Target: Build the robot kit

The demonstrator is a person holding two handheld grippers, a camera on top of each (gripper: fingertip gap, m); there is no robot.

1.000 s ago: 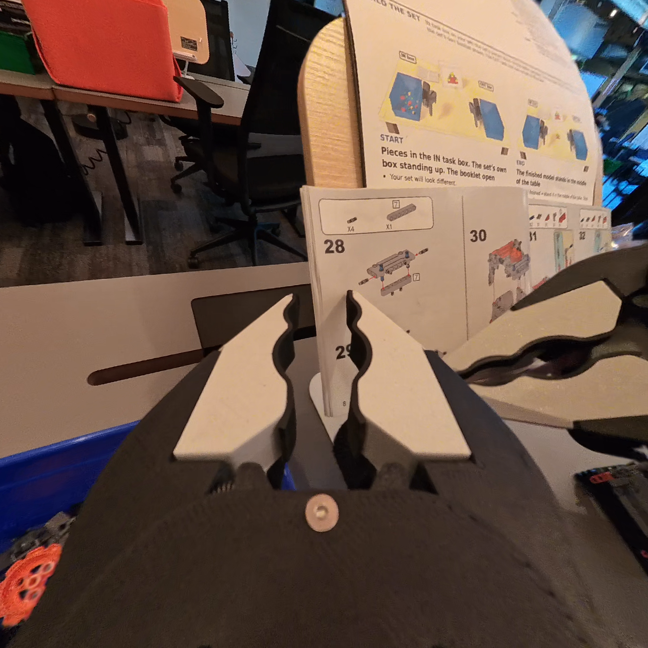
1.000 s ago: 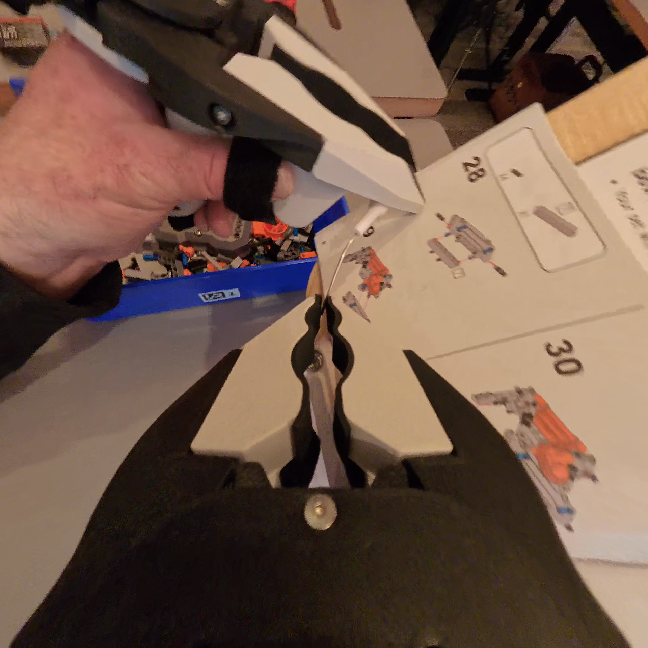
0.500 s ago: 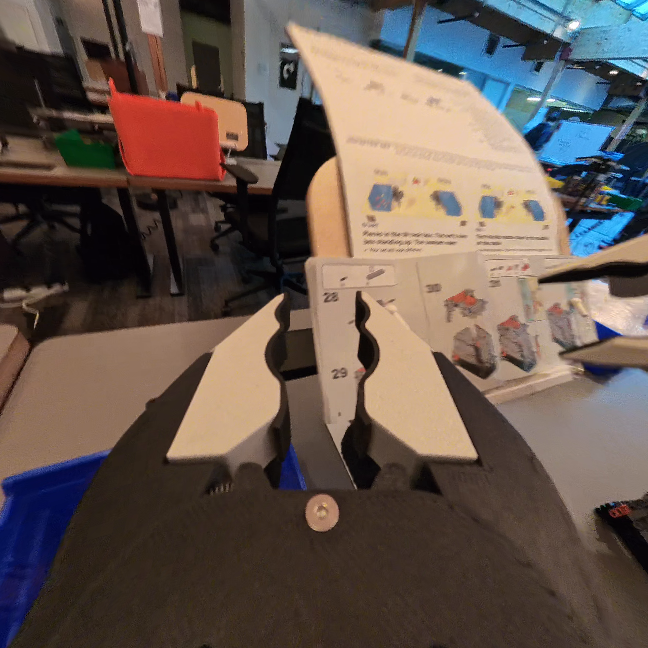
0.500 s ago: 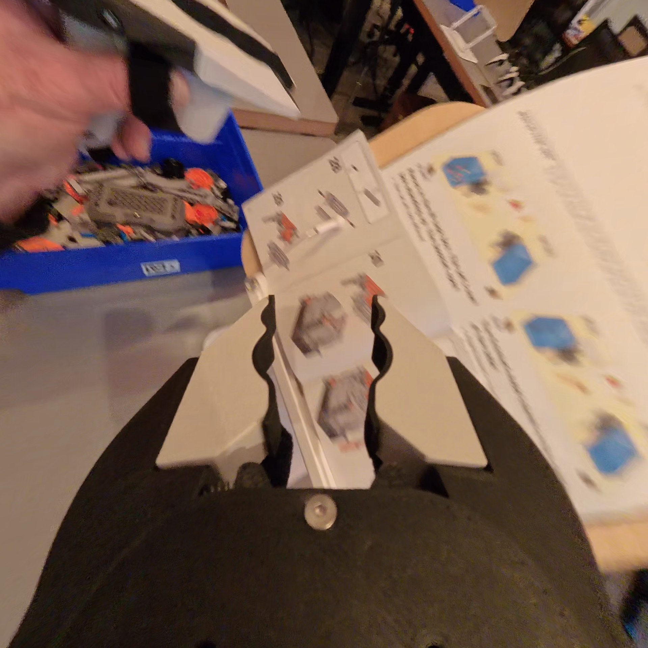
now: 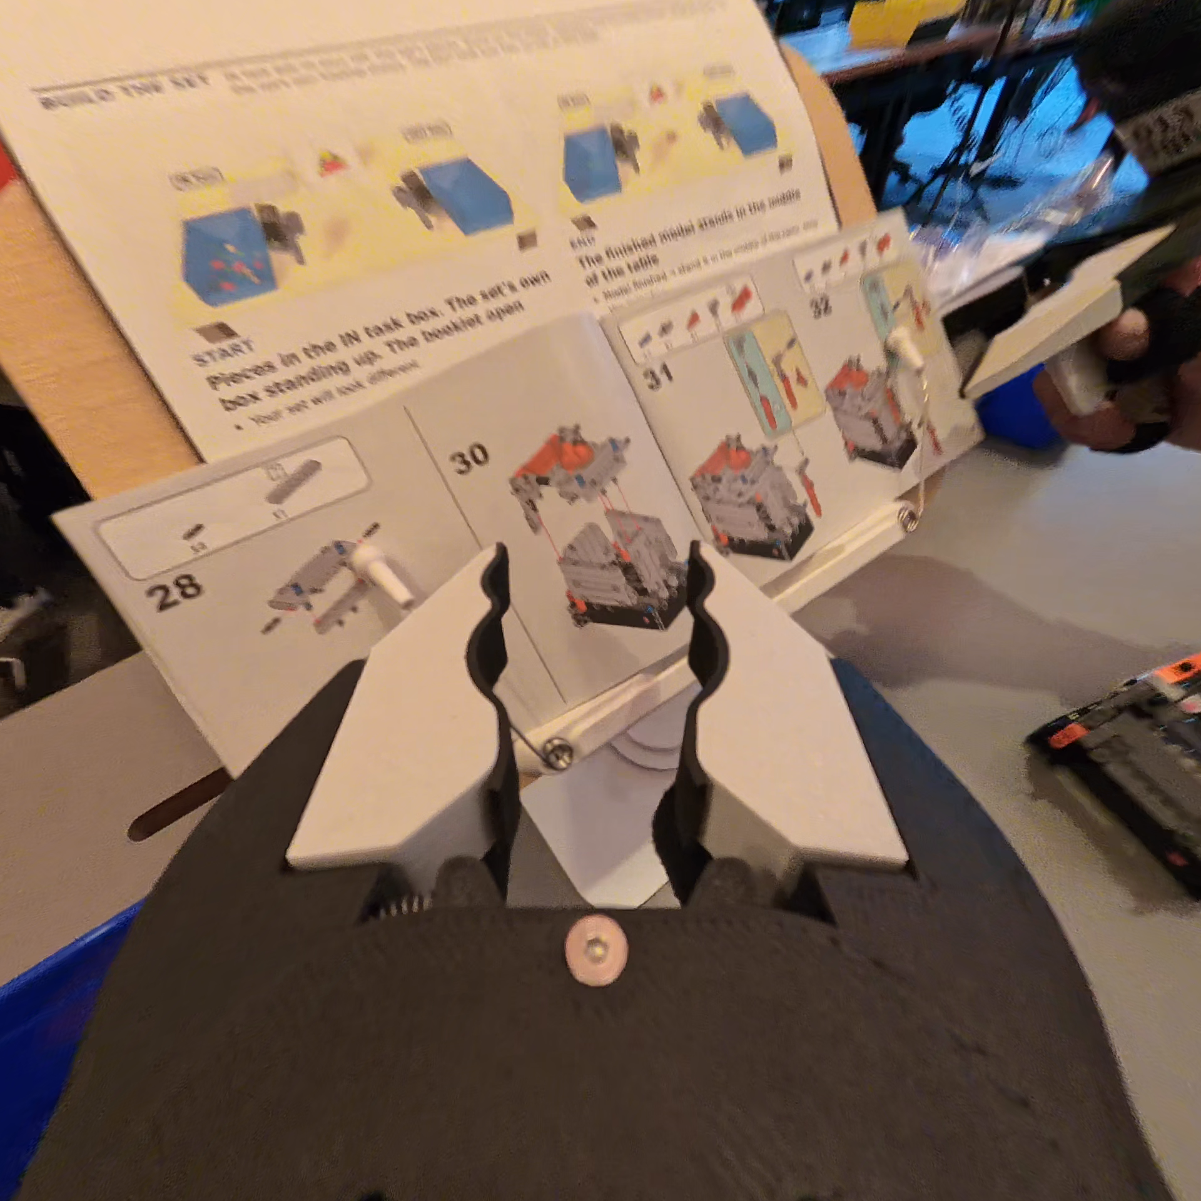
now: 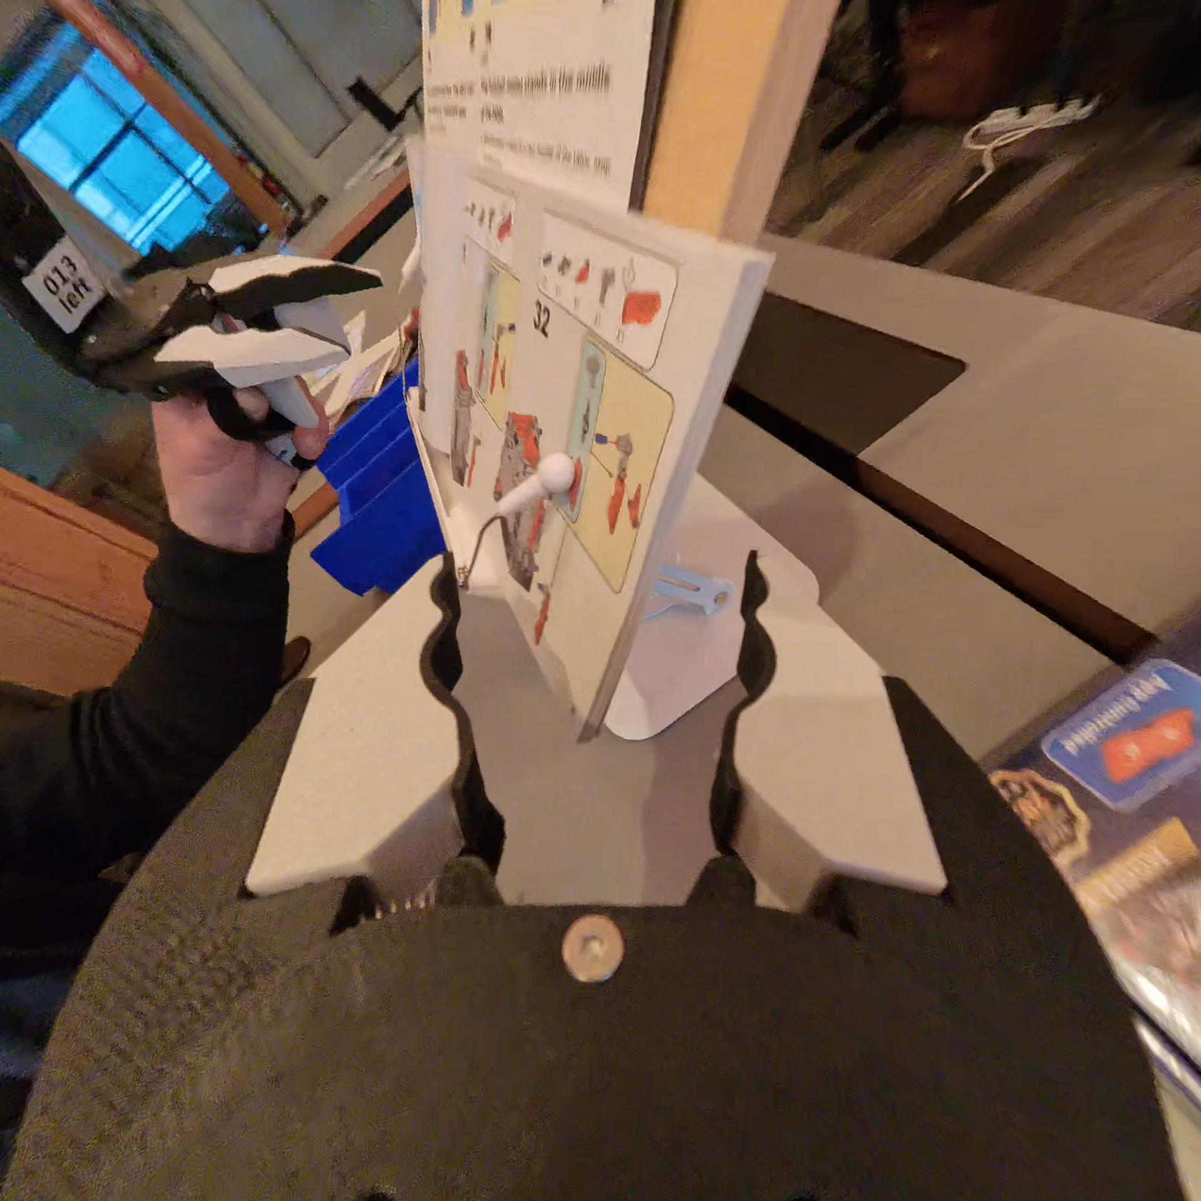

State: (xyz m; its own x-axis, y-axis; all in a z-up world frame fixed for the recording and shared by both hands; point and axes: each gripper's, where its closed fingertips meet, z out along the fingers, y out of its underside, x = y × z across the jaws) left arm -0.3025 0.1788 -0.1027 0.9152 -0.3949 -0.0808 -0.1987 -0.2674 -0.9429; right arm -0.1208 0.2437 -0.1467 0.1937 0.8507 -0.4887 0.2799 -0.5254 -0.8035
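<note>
Left wrist view shows us a grey tabletop (image 5: 1014, 624) with a tall wooden board (image 5: 71, 364) standing near its far edge. A big instruction sheet (image 5: 416, 162) leans on the board, so it can be read. Below it an open booklet (image 5: 403, 520) sits on a white stand (image 6: 676, 689). Two white-tipped wire arms (image 6: 533, 490) press on the pages, so they stay open. A blue bin (image 6: 377, 494) sits toward the left edge, and a dark model (image 5: 1131, 747) lies toward the right edge. Our left gripper (image 5: 593, 565) is open with nothing in it, just in front of the booklet. Our right gripper (image 6: 598, 572) is wide open and holds nothing too, close to the booklet's right side.
</note>
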